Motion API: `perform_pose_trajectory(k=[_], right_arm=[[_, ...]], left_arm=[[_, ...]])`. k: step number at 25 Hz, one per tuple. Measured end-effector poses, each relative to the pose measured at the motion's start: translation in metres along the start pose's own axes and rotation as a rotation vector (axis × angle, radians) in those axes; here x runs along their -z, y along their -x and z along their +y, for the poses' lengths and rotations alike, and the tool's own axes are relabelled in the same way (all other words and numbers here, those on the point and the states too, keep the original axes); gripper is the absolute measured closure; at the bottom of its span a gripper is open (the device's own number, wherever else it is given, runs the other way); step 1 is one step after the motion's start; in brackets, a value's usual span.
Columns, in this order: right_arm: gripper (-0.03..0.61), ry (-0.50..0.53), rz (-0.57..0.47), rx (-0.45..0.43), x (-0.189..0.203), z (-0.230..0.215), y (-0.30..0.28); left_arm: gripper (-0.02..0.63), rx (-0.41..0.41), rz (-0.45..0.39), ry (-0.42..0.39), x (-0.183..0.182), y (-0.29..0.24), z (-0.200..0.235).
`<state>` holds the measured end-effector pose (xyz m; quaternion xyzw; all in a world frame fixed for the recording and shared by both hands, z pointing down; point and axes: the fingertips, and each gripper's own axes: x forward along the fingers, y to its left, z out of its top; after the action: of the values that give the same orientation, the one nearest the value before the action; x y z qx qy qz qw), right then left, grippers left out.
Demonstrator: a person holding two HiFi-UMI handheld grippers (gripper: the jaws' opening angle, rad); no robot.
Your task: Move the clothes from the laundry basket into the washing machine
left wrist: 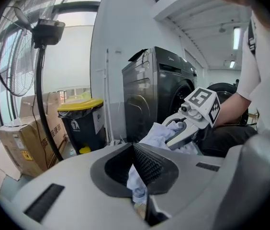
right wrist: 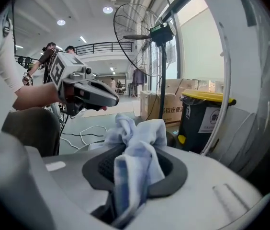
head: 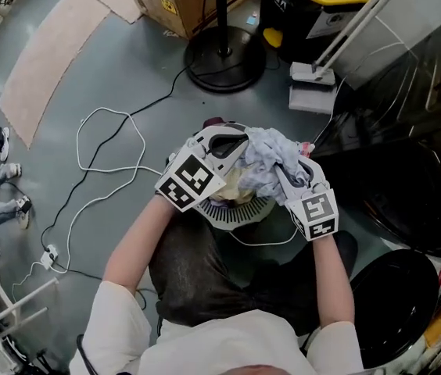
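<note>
Laundry basket [head: 240, 214] (clothes [head: 271, 156] just above)

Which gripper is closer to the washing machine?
The right gripper: it holds the pale cloth bundle on the side next to the dark washing machine, while the left gripper grips the bundle's far side.

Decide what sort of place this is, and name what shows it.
Probably a workshop or test hall with a laundry corner, not a home: a washing machine, a tall standing fan and cardboard boxes on a bare floor.
</note>
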<state>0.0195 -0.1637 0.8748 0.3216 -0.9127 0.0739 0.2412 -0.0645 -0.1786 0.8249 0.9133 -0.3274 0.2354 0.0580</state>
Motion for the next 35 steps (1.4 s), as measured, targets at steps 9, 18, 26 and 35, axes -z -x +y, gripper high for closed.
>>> perform_pose_trajectory(k=[9, 18, 26, 35], right_arm=[[0.446, -0.015, -0.074, 0.196, -0.022, -0.054, 0.089], [0.446, -0.053, -0.107, 0.447, -0.008, -0.093, 0.190], [0.446, -0.107, -0.114, 0.616, 0.029, -0.112, 0.259], [0.446, -0.135, -0.150, 0.870, 0.066, -0.156, 0.340]], left_arm=[[0.607, 0.134, -0.038, -0.087, -0.050, -0.039, -0.060], [0.607, 0.284, -0.078, -0.124, -0.086, -0.085, -0.125], [0.607, 0.429, -0.082, -0.169, -0.103, -0.126, -0.198], [0.607, 0.537, -0.104, -0.182, -0.121, -0.162, -0.262]])
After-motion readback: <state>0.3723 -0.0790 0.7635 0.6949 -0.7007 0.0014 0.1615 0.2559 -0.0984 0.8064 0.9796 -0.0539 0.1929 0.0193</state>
